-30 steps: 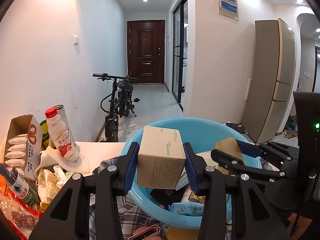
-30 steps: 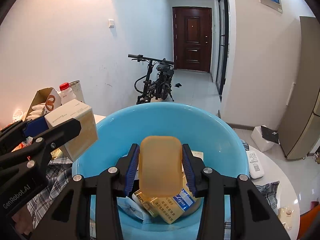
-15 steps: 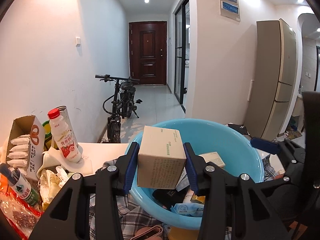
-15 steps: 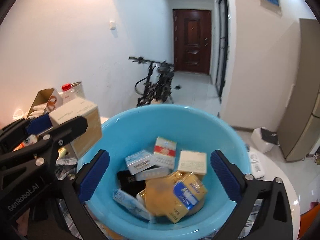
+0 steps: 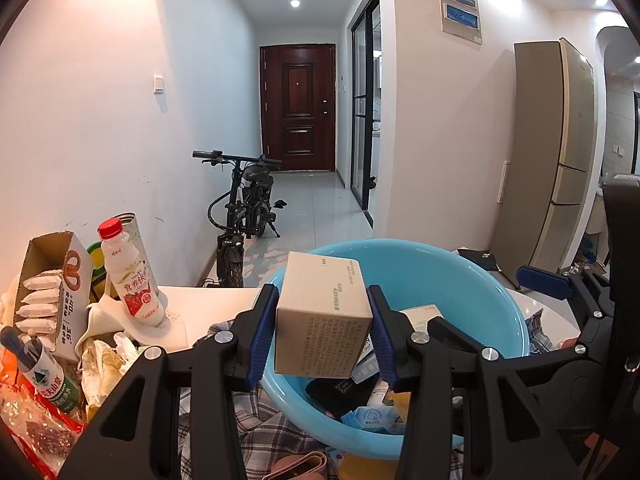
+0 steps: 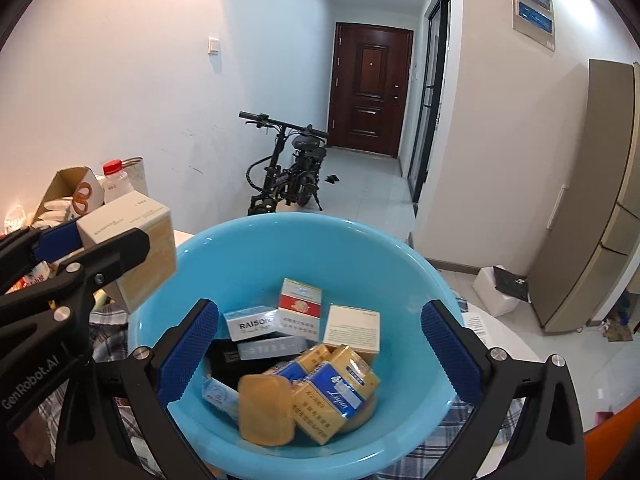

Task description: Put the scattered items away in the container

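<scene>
My left gripper [image 5: 322, 330] is clamped on a tan cardboard box [image 5: 324, 316], both blue pads pressed on its sides, held over the near-left rim of the blue basin [image 5: 472, 276]. My right gripper [image 6: 318, 354] is spread wide with nothing between the pads, hanging over the basin's middle. Box looks intact, small print on its faces, slightly tilted. In the basin: an amber soap-like bar [image 6: 266, 410] lying on yellow packs [image 6: 340, 396], plus white and red packs behind.
</scene>
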The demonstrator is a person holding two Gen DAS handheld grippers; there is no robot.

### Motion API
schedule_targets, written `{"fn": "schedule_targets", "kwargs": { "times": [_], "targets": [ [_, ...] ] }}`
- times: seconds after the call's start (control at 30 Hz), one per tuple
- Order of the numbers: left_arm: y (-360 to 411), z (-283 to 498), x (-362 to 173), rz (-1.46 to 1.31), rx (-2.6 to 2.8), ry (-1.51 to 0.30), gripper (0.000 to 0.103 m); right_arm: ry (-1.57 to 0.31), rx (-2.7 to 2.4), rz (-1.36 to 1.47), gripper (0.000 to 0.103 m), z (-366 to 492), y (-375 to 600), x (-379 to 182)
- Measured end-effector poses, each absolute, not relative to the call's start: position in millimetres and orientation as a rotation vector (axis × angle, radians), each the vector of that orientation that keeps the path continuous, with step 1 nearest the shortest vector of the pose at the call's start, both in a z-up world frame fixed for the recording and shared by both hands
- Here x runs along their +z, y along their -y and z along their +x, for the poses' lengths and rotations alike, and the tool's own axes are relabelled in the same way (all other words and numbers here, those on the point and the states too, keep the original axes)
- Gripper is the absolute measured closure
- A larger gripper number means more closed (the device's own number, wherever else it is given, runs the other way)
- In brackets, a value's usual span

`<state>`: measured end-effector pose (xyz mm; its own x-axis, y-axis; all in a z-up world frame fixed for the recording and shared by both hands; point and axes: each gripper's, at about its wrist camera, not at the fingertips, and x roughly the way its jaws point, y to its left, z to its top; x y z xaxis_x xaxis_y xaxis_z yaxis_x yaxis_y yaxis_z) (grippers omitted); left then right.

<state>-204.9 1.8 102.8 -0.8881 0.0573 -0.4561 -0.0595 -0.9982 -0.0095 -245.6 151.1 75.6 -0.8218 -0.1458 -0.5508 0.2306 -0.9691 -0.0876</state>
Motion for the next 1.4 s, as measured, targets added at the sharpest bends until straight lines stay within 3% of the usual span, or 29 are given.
{"fn": "schedule_targets", "kwargs": {
  "times": [0.6, 0.77, 0.83, 0.9, 1.4],
  "targets": [
    [-5.6, -208.4, 100.6, -0.730, 2.990, -0.007, 0.060, -0.279, -2.829, 0.853, 0.000, -247.9, -155.4, 76.5],
    [-6.9, -211.5, 97.1, -0.741, 2.980, -0.001, 0.059, -0.394, -2.848, 0.893, 0.000, -249.2, -159.8, 76.3],
    [-6.9, -212.9, 95.7, -0.748, 2.977, 0.000, 0.049, -0.439, -2.881, 0.905, 0.000, -250.3, -164.5, 77.5],
    [-8.1, -213.8, 94.9, -0.758, 2.972, -0.017, 0.000, -0.481, -2.904, 0.917, 0.000, -250.7, -170.6, 78.8],
    [-13.4, -207.2, 95.6, -0.720, 2.976, -0.071, 0.001, -0.467, -2.941, 0.884, 0.000, -243.1, -183.4, 92.5]
  ]
}}
